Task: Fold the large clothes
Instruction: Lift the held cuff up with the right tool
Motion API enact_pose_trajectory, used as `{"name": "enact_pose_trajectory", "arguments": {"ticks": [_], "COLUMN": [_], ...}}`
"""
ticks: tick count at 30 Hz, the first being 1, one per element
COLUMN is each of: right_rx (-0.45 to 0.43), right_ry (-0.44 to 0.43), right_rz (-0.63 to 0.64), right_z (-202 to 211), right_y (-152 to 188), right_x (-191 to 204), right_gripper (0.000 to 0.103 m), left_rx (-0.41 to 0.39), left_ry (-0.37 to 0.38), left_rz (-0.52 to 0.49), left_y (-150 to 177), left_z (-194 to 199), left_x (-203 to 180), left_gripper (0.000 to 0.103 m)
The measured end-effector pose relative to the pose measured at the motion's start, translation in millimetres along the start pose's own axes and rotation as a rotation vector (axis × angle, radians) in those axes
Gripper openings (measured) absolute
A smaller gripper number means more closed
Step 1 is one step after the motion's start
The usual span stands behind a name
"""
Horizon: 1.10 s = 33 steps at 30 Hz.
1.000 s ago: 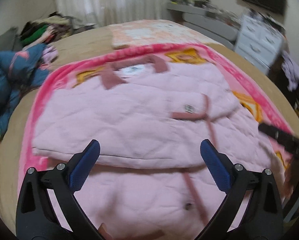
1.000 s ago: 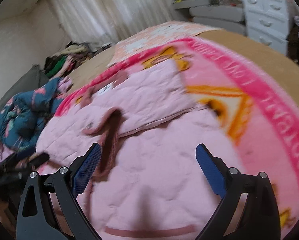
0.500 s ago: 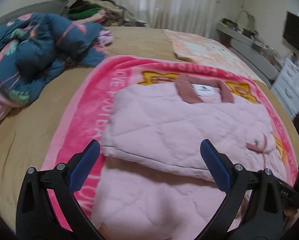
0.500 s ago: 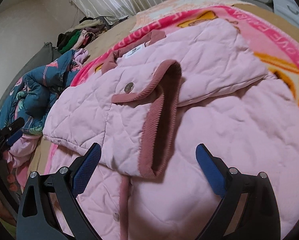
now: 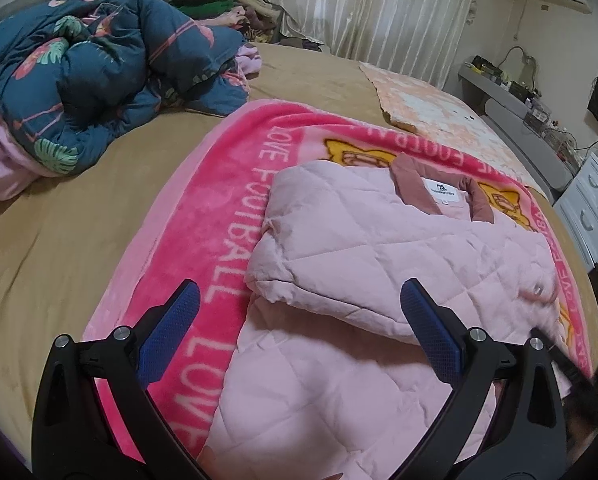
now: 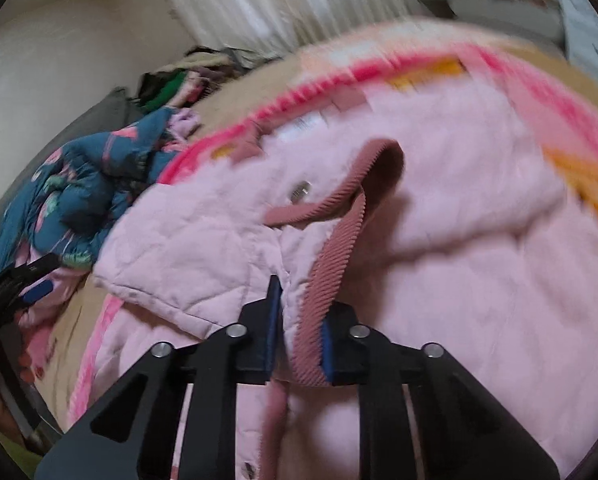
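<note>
- The right gripper (image 6: 299, 334) is clamped on the ribbed dusty-rose trim (image 6: 331, 264) of the pink quilted jacket (image 6: 459, 280).
- The left gripper (image 5: 299, 330) stands wide apart, holding nothing, above the jacket's (image 5: 379, 248) folded edge.
- The jacket lies on a pink blanket (image 5: 227, 184) spread over the bed (image 5: 79, 220).
- Only the left view shows the white neck label (image 5: 443, 192) sharply; the right view is blurred, so the snap button (image 6: 301, 191) is probably metal.
</note>
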State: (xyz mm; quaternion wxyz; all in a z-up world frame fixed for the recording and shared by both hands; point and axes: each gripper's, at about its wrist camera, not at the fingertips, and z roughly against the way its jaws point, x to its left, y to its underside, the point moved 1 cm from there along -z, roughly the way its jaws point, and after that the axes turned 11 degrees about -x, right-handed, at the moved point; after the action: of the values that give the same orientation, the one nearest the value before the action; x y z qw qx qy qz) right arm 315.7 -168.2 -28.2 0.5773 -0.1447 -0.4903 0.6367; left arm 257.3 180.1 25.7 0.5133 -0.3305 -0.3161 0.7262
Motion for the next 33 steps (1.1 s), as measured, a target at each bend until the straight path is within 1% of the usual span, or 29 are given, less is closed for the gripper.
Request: {"name": "enact_pose_trajectory", "arguments": {"ticks": [2,3,5,7,9,11,12,15,17,18,25,28,33], "right_rx": [-0.046,-0.083,-0.145,-0.182,-0.199,-0.209,-0.217,-0.205,-0.192,-0.187,-0.137,-0.113,-0.064], "right_ry": [-0.021,-0.032,-0.048,-0.071,-0.111,-0.095,-0.069,-0.043,-0.039,-0.035,0.022,0.043,0.068], "right_rz": [0.103,0.165,0.252,0.285,0.277,0.303,0.333,0.33,0.31,0.308,0.27,0.279,0.247], "right_z": [10,18,33,43,49,49,47,40,38,34,17,11,-2], "right_y": [-26,-45,-80,-107,-135,-152,-158,-162,-158,-155,-129,-116,-100], "right_x": [15,25,38,42,39,34,31,15,1,0,-29,-37,-51], "right_gripper": [0.013,0.013,0.013,0.013,0.012,0.012,0.012,0.012,0.012,0.012,0.012,0.012,0.012], "left_rx": [-0.006,-0.01,-0.021,-0.032,-0.041,-0.047,-0.047,-0.039,-0.033,-0.03,-0.013,-0.008,0.01], "left_ry": [0.004,0.006,0.003,0.004,0.005,0.008,0.011,0.024,0.034,0.039,0.053,0.051,0.067], "left_rz": [-0.009,-0.013,-0.017,-0.014,-0.017,-0.028,-0.036,-0.055,-0.064,-0.071,-0.11,-0.127,-0.142], "left_y": [-3,-5,-10,-17,-24,-29,-31,-35,-35,-35,-33,-31,-25], "left_z": [1,1,3,3,1,-1,-3,-9,-13,-15,-28,-33,-41], "left_x": [-2,-2,-4,-7,-10,-15,-18,-28,-33,-36,-52,-58,-69], "left_gripper": [0.094,0.094,0.094,0.094,0.094,0.094,0.094,0.094,0.094,0.094,0.094,0.094,0.094]}}
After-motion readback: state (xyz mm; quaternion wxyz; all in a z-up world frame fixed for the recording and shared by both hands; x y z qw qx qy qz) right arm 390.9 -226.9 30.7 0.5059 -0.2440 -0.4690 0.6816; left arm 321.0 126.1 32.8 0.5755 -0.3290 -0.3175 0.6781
